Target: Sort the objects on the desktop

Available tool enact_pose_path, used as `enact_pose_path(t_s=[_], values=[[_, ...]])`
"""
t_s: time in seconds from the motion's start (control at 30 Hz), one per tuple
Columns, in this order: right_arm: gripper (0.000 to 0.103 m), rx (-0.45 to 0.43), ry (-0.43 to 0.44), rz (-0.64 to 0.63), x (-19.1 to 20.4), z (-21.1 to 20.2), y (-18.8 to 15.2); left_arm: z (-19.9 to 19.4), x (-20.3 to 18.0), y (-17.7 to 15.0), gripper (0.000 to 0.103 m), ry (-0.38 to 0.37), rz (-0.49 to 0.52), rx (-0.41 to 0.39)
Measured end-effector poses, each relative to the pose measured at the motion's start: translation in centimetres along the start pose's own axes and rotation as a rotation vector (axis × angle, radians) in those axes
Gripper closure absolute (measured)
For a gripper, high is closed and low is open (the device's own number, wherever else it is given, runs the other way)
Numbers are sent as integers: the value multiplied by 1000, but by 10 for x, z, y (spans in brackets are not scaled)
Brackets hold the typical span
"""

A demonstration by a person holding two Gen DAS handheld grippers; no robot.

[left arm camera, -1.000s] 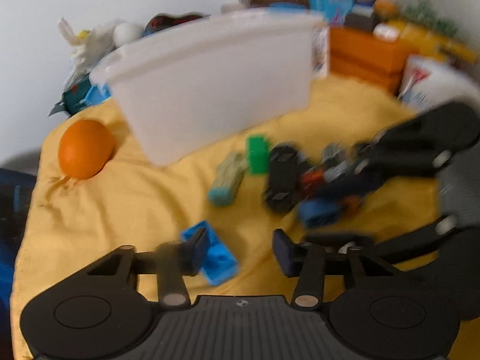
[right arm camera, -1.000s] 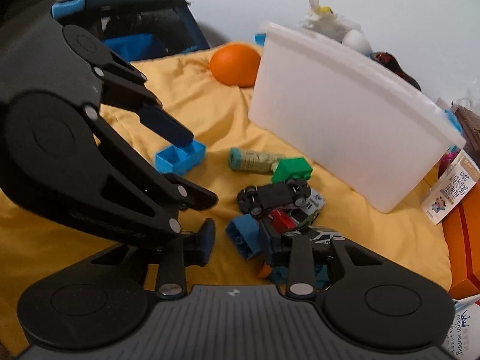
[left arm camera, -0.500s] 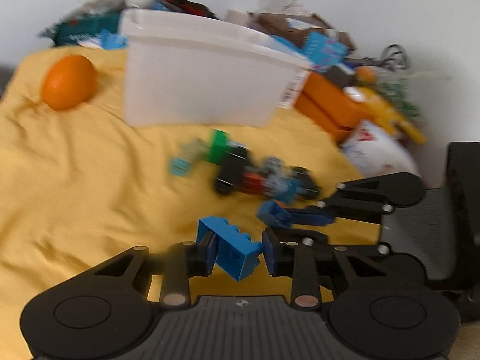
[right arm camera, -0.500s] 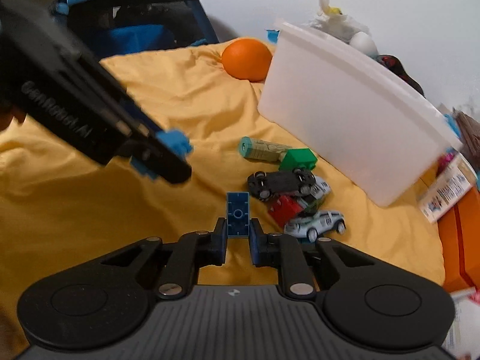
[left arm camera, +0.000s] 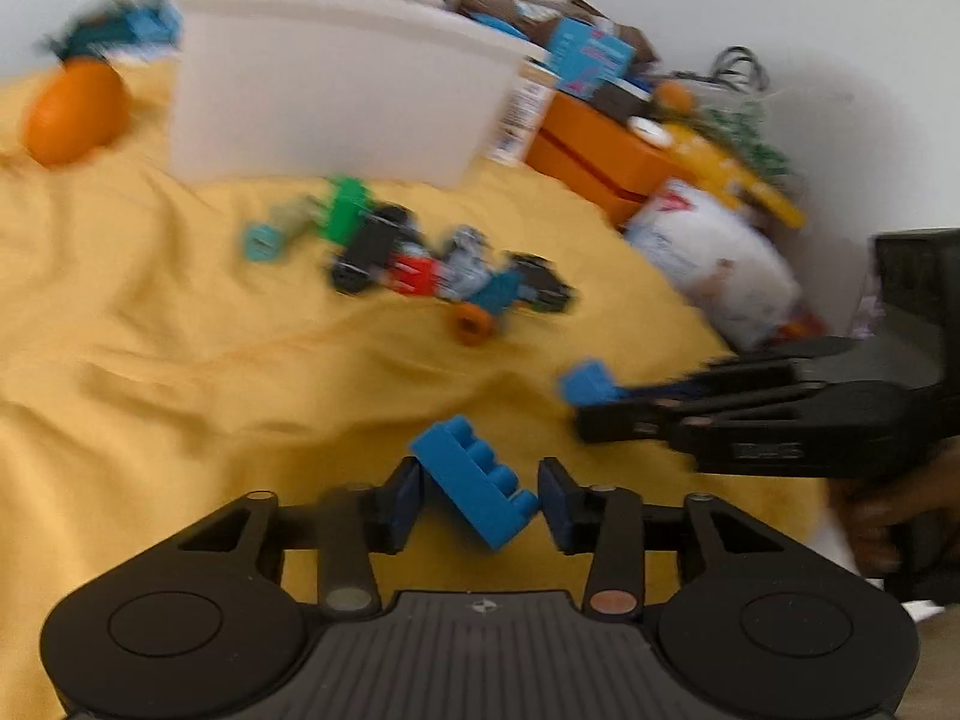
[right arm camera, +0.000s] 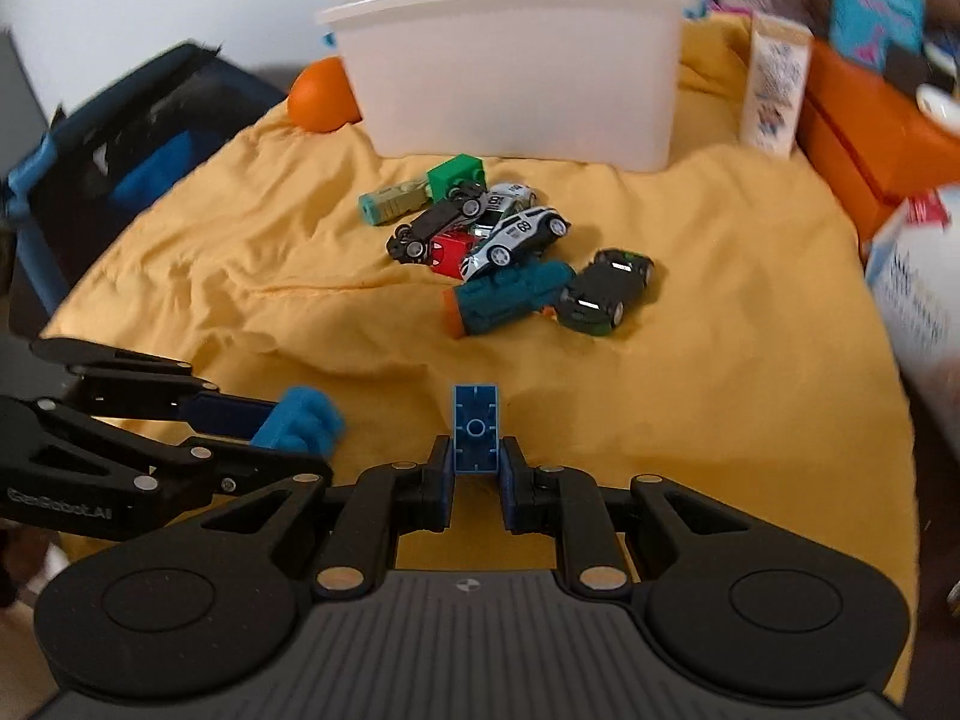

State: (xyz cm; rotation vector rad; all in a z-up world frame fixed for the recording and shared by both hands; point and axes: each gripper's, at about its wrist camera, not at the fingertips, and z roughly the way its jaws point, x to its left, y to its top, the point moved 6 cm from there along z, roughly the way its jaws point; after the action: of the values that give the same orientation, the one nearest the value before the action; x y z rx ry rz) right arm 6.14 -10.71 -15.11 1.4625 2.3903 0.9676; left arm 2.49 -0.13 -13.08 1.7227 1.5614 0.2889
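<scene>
Left claw (left arm camera: 480, 501): clamped on bright blue studded plastic brick (left arm camera: 474, 489), brick tilted between pads, lifted above yellow cloth (left arm camera: 150, 360).
Right claw (right arm camera: 476, 483): closed on small dark blue flat brick (right arm camera: 476, 435), brick upright, projecting forward past fingertips.
Toy car pile (right arm camera: 492, 234) lies ahead on cloth, well apart from both claws; white plastic bin (right arm camera: 516, 60) behind pile.

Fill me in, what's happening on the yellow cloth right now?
A person is sorting toys with two handheld grippers. The left gripper holds a light blue brick between its jaws, tilted. The right gripper is shut on a darker blue brick, held upright. Both are lifted off the yellow cloth. The toy cars, a green brick and a few other pieces lie piled in front of the white bin.
</scene>
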Motion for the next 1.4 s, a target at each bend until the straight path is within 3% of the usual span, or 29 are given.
enact_pose_path(t_s=[0.1,0.23,0.27,0.37,0.57,0.67,0.77,0.97,1.13,1.23,1.4], values=[[85,4,37,41,1,-3,-1,-11,6,4,55,36,16,-24],[85,53,212,162,3,4,-3,-19,5,5,53,61,46,-44],[85,61,220,168,3,7,-3,-20,4,5,53,68,59,-39],[84,35,182,114,5,9,-2,-25,-4,4,53,85,113,-41],[67,-54,3,-59,1,-2,1,-26,-30,4,52,99,220,-40],[65,-101,-54,-116,3,-12,4,-20,-34,5,52,131,223,-16],[68,-161,-57,-256,22,-23,5,-13,-33,5,52,139,211,3],[74,-130,-121,-523,51,-5,-7,-8,-28,5,52,158,223,-1],[71,-96,-200,-556,38,15,-7,-8,-29,6,52,154,223,0],[84,-91,-179,-511,30,18,-3,-8,-29,7,52,145,220,-3],[85,-88,-162,-459,25,17,-3,-9,-29,6,52,143,224,-4]])
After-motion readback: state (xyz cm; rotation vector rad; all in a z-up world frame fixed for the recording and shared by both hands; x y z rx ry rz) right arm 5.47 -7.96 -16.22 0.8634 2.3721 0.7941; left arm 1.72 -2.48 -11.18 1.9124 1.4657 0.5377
